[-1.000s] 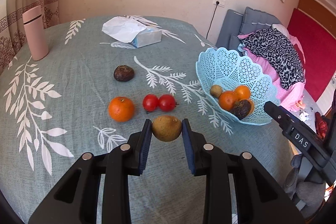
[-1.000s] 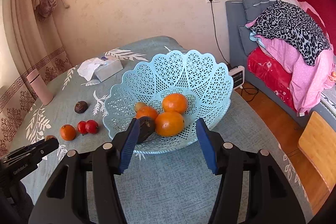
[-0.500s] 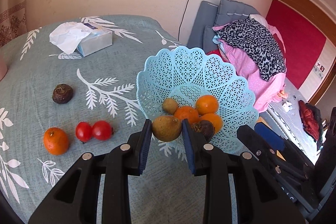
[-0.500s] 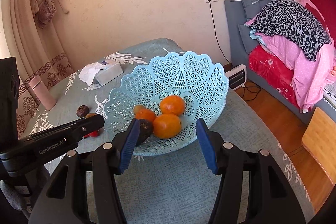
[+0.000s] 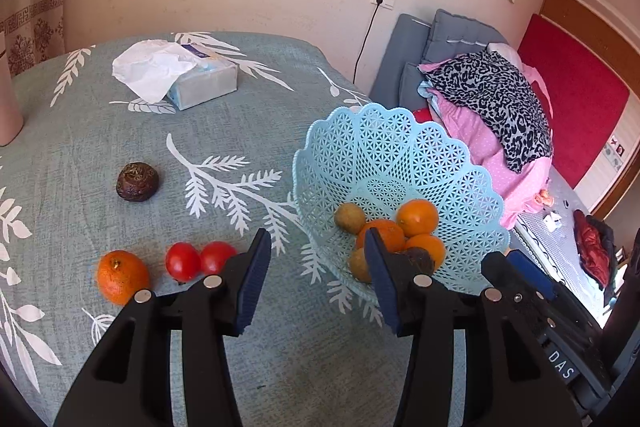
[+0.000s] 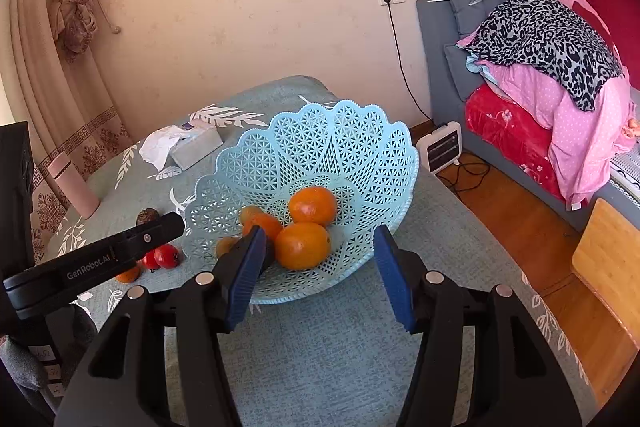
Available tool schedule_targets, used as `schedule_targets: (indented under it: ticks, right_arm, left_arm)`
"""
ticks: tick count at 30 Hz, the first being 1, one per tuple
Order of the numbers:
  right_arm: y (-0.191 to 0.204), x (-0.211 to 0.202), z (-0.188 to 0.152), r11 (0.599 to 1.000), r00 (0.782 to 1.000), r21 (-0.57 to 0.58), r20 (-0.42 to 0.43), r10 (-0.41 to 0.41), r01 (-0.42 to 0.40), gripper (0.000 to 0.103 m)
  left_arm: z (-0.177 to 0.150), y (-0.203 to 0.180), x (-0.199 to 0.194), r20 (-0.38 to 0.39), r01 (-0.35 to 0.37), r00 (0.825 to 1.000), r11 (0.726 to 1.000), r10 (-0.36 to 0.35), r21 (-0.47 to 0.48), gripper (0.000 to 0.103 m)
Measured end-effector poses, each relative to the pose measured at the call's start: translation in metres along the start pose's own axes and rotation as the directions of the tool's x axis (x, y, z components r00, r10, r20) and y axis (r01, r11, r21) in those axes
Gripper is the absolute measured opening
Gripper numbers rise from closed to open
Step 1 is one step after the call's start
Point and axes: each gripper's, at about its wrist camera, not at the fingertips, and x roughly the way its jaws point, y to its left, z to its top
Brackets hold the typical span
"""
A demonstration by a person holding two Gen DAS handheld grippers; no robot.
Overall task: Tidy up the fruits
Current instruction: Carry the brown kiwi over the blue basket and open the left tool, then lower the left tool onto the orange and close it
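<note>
Here I see the table point(image 5: 260, 131) in its leaf-print cloth carrying the blue lattice basket point(image 5: 400, 155), which holds three oranges, two brownish fruits and a dark one. My left gripper point(image 5: 318, 275) and right gripper point(image 6: 320, 267) both have jaws spread wide, gripping nothing. Left of the basket lie a loose orange point(image 5: 122, 277), a dark fruit point(image 5: 137, 181) and two tomatoes point(image 5: 200, 261).
</note>
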Motion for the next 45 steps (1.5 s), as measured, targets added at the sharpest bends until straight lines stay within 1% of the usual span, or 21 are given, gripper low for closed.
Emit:
schedule_targets:
  ticks: [3, 5, 11, 16, 19, 23, 29, 34, 36, 37, 38, 39, 43, 45]
  right_arm:
    - [0.0, 0.0, 0.0, 1.0, 1.0, 0.001, -0.001, -0.001, 0.001, 0.058]
    - [0.001, -0.001, 0.0, 1.0, 1.0, 0.0, -0.001, -0.001, 0.001, 0.058]
    - [0.007, -0.004, -0.005, 1.0, 1.0, -0.01, -0.007, 0.009, -0.009, 0.058]
    - [0.007, -0.006, -0.011, 1.0, 1.0, -0.01, -0.026, 0.002, -0.003, 0.058]
    - [0.006, -0.007, -0.015, 1.0, 0.999, -0.011, -0.036, -0.016, 0.016, 0.058]
    - [0.001, -0.008, -0.018, 0.999, 0.998, 0.005, -0.046, -0.034, 0.034, 0.058]
    - [0.008, -0.013, -0.019, 1.0, 0.999, -0.012, -0.039, -0.029, 0.028, 0.058]
    - [0.019, -0.016, -0.021, 0.999, 0.999, -0.034, -0.037, -0.018, 0.017, 0.058]
    - [0.024, -0.018, -0.022, 0.999, 0.999, -0.044, -0.032, -0.013, 0.012, 0.058]
    - [0.026, -0.019, -0.022, 0.999, 0.999, -0.05, -0.03, -0.01, 0.008, 0.058]
    - [0.03, -0.02, -0.023, 0.998, 1.0, -0.056, -0.028, -0.006, 0.004, 0.058]
    - [0.033, -0.02, -0.023, 0.998, 1.0, -0.062, -0.027, -0.001, 0.0, 0.058]
    - [0.045, -0.02, -0.025, 0.996, 0.999, -0.088, -0.039, 0.018, -0.021, 0.058]
    - [0.052, -0.017, -0.027, 0.994, 0.998, -0.101, -0.051, 0.028, -0.033, 0.058]
  left_arm:
    - [0.001, 0.015, -0.007, 0.015, -0.029, 0.999, 0.999, 0.03, -0.029, 0.05]
    - [0.001, 0.026, -0.012, 0.029, -0.056, 0.998, 0.997, 0.057, -0.046, 0.056]
    - [-0.003, 0.056, -0.026, 0.05, -0.132, 0.989, 0.987, 0.137, -0.089, 0.057]
    - [-0.011, 0.08, -0.03, 0.035, -0.181, 0.982, 0.975, 0.187, -0.126, 0.057]
    - [-0.016, 0.092, -0.03, 0.021, -0.208, 0.977, 0.967, 0.214, -0.15, 0.057]
    - [-0.021, 0.103, -0.03, 0.01, -0.23, 0.972, 0.959, 0.235, -0.167, 0.057]
    - [-0.026, 0.108, -0.024, -0.015, -0.242, 0.97, 0.957, 0.243, -0.161, 0.057]
    - [-0.026, 0.108, -0.013, -0.053, -0.244, 0.97, 0.96, 0.239, -0.137, 0.056]
    - [-0.027, 0.108, -0.008, -0.066, -0.234, 0.972, 0.964, 0.227, -0.129, 0.053]
    - [-0.027, 0.107, -0.006, -0.074, -0.23, 0.972, 0.965, 0.222, -0.123, 0.048]
    - [-0.027, 0.107, -0.003, -0.086, -0.228, 0.972, 0.966, 0.218, -0.121, 0.04]
    - [-0.028, 0.108, -0.001, -0.096, -0.22, 0.973, 0.968, 0.209, -0.122, 0.039]
    - [-0.029, 0.108, -0.004, -0.083, -0.206, 0.977, 0.971, 0.197, -0.121, 0.039]
    - [-0.031, 0.108, -0.007, -0.068, -0.21, 0.977, 0.97, 0.203, -0.123, 0.039]
